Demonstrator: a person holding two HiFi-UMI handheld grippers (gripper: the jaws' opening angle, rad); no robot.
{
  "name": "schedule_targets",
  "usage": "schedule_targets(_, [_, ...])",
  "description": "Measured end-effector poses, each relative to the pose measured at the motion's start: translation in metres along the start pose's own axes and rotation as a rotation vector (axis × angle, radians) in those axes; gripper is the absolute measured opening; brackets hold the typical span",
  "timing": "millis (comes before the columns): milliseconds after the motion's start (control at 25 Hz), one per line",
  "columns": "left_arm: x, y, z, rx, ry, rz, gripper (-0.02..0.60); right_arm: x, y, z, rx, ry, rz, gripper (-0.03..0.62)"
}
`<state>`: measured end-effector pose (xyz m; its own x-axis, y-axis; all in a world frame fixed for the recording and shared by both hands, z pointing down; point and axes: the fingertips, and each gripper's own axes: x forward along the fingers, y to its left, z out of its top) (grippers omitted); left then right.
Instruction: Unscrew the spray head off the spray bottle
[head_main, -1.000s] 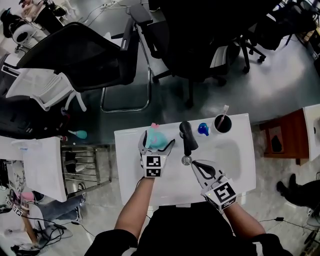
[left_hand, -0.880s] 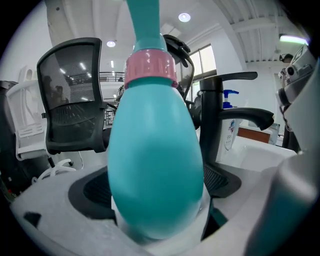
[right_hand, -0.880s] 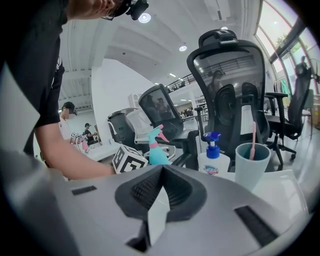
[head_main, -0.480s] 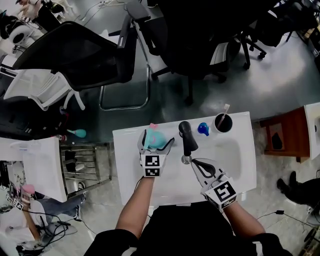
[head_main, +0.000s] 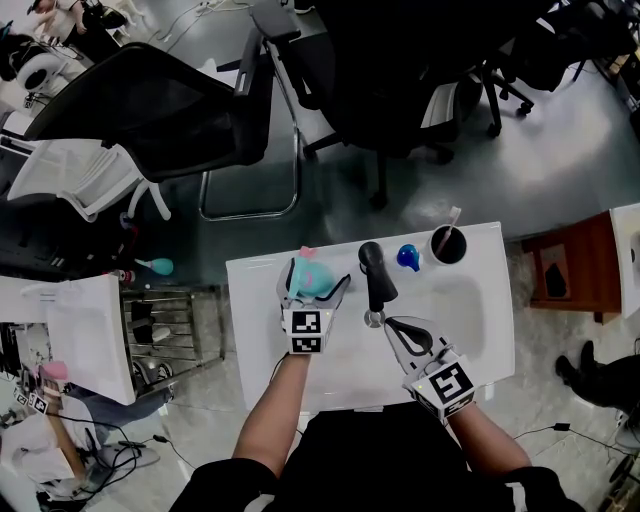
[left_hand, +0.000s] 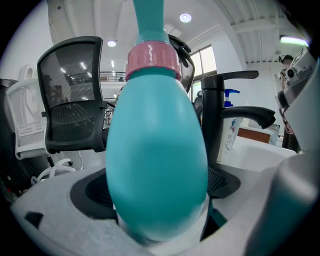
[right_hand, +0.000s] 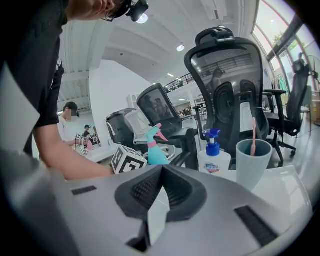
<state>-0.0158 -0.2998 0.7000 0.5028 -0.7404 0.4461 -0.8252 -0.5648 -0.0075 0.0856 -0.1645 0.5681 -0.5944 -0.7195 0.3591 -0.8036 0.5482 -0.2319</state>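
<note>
A teal spray bottle (head_main: 309, 272) with a pink collar (left_hand: 152, 60) stands upright on the white sink counter (head_main: 260, 300). My left gripper (head_main: 316, 285) is shut on its round belly (left_hand: 155, 150), one jaw on each side. The spray head's top runs out of the left gripper view. In the right gripper view the bottle (right_hand: 156, 154) and its pink trigger show to the left of the tap. My right gripper (head_main: 389, 326) sits shut with nothing in it, at the base of the black tap (head_main: 373, 275), apart from the bottle.
A soap bottle (head_main: 406, 258) with a blue pump and a cup (head_main: 447, 245) holding a toothbrush stand at the counter's back. The basin (head_main: 455, 305) lies right of the tap. Black office chairs (head_main: 170, 110) stand beyond the counter, a wire rack (head_main: 165, 330) to its left, a brown table (head_main: 565, 270) to its right.
</note>
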Motion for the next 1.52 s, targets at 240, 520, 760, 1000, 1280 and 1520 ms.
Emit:
schedule_targets(240, [-0.002, 0.005, 0.002, 0.011, -0.017, 0.03, 0.466, 0.0, -0.001, -0.001, 0.0, 0.002, -0.005, 0.006])
schedule_targets(520, [-0.002, 0.004, 0.002, 0.013, -0.016, 0.036, 0.454, -0.004, -0.002, -0.008, -0.004, 0.005, -0.001, 0.006])
schedule_targets(760, [-0.004, 0.005, 0.001, 0.011, -0.006, 0.047, 0.445, -0.008, 0.001, -0.009, 0.006, 0.01, 0.001, 0.006])
schedule_targets(1000, [-0.008, 0.003, 0.003, 0.036, 0.018, 0.033, 0.439, -0.01, 0.001, -0.01, 0.005, 0.015, -0.005, 0.006])
schedule_targets(1280, [-0.024, 0.0, 0.021, 0.044, 0.002, 0.015, 0.436, -0.01, 0.011, -0.002, 0.004, 0.001, 0.012, 0.006])
schedule_targets(1520, [-0.046, -0.01, 0.047, 0.073, -0.05, -0.035, 0.435, -0.013, 0.012, 0.004, -0.025, -0.03, 0.006, 0.006])
